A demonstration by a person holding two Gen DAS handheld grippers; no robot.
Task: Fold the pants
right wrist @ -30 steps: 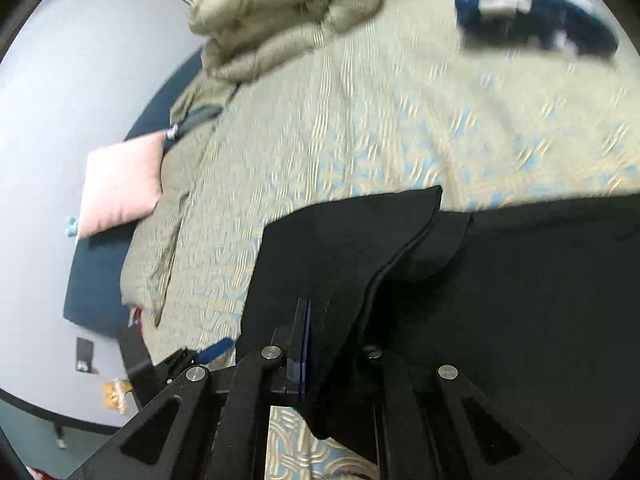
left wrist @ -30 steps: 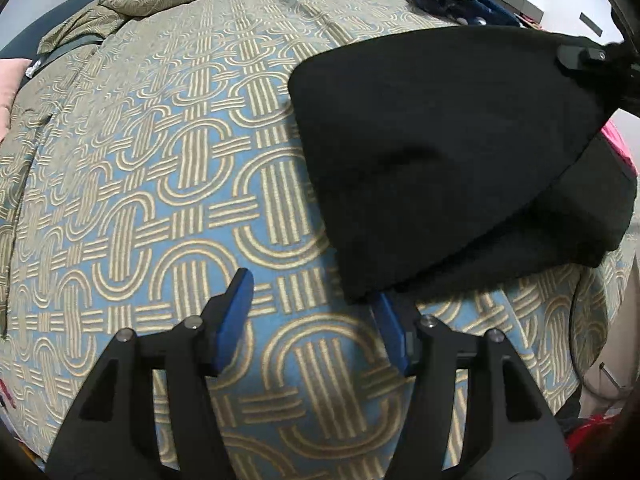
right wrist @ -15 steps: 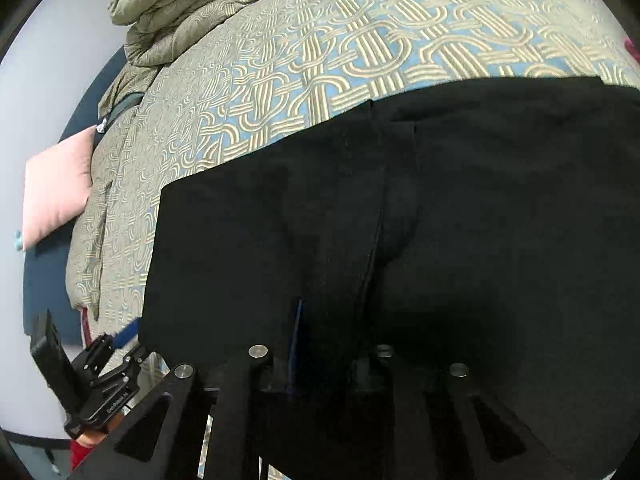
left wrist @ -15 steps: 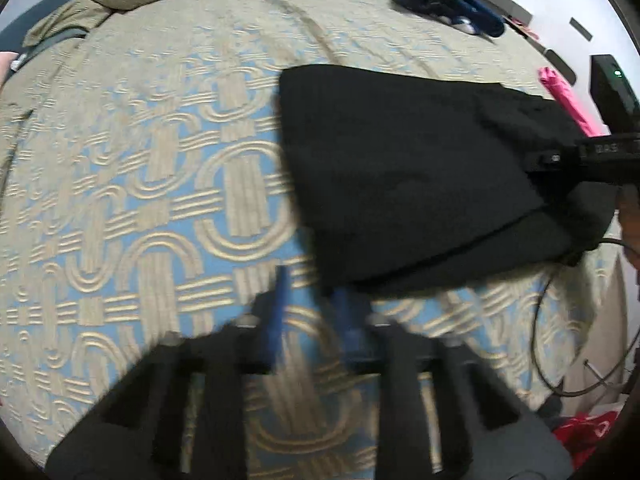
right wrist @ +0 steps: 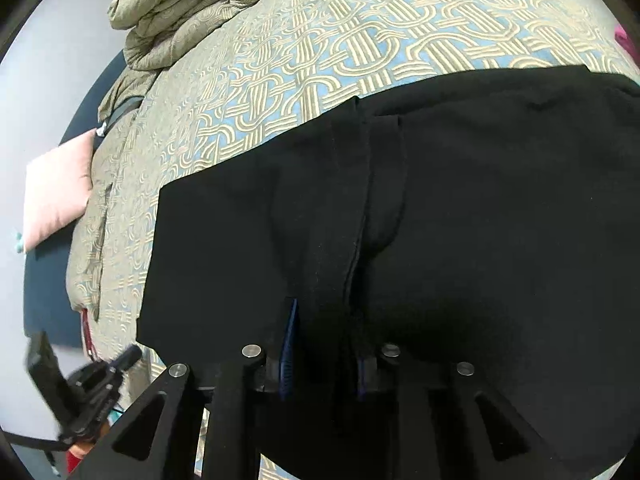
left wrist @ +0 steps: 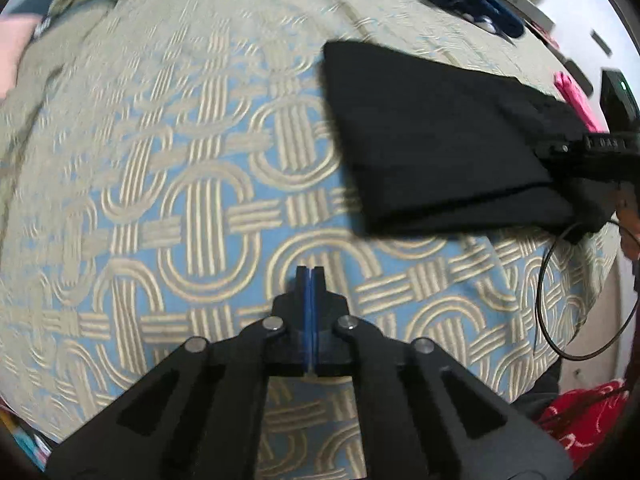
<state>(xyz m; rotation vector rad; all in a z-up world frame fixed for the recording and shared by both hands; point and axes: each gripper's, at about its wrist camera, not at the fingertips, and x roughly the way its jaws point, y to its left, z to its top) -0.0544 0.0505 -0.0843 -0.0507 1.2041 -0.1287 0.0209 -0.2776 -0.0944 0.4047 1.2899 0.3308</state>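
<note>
1. Two grippers catalogued. Left gripper point(left wrist: 307, 274): fingers pressed together on nothing, hovering over bare patterned bedspread point(left wrist: 192, 184), clear of the cloth.
2. Right gripper point(right wrist: 322, 344): blue pads straddling a thick fold of the pants point(right wrist: 460, 208); a firm pinch looked likely, but dark cloth hid the tips, so the grip could not be told.
3. Pants point(left wrist: 432, 148): black, folded into a flat stack on the bedspread, long axis running from the left gripper's upper right toward the right gripper point(left wrist: 576, 152).
4. Deciding relation: the stack lay ahead and to the right of the left gripper, near corner closest; the right gripper was already at its far end.
</note>
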